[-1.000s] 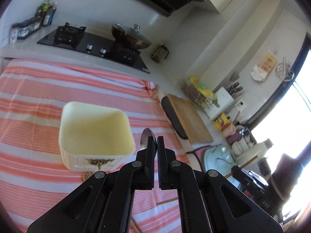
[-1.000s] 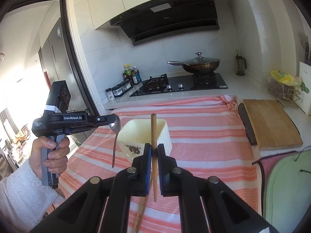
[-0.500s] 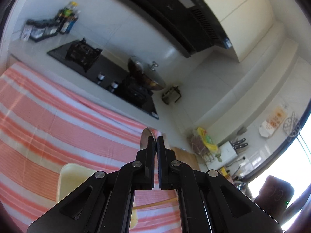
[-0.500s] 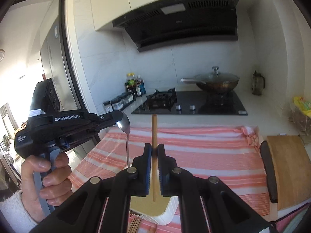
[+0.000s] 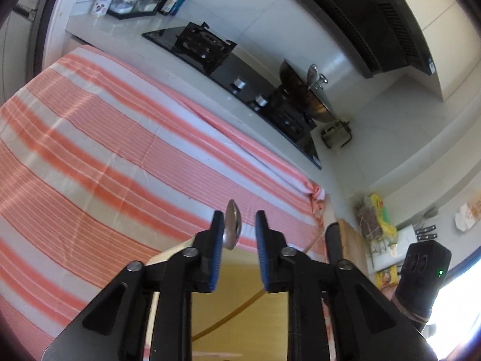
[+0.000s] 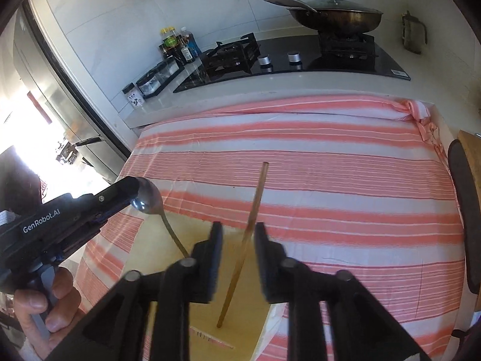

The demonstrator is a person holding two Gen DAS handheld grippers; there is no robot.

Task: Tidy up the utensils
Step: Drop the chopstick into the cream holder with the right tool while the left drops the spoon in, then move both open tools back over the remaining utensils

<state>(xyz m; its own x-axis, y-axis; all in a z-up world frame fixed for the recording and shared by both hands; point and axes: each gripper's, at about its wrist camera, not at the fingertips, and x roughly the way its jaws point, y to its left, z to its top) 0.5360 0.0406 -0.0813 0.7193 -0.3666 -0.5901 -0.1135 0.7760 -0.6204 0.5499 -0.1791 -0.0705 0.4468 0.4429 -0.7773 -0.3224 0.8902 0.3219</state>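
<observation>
Both grippers hang over a cream square holder (image 5: pixel 240 294), which fills the bottom of both views (image 6: pixel 192 325). My left gripper (image 5: pixel 239 234) is open; a metal spoon (image 5: pixel 232 228) stands loose between its fingers, bowl up, against the left pad. In the right wrist view the spoon (image 6: pixel 147 200) leans down into the holder beside the left gripper (image 6: pixel 132 191). My right gripper (image 6: pixel 239 240) is open; a wooden chopstick (image 6: pixel 243 246) stands tilted between its fingers, lower tip inside the holder, touching neither pad. The chopstick also shows in the left wrist view (image 5: pixel 240 310).
The holder stands on a pink-striped cloth (image 6: pixel 300 162) on the counter. Behind it are a gas hob (image 6: pixel 288 57) with a lidded wok (image 6: pixel 333 15), and bottles and jars (image 6: pixel 168 57) at the back left. A wooden cutting board (image 5: pixel 354 249) lies to the right.
Both grippers have tilted down over the holder and opened. The spoon and the chopstick are released and now drop into the holder.
</observation>
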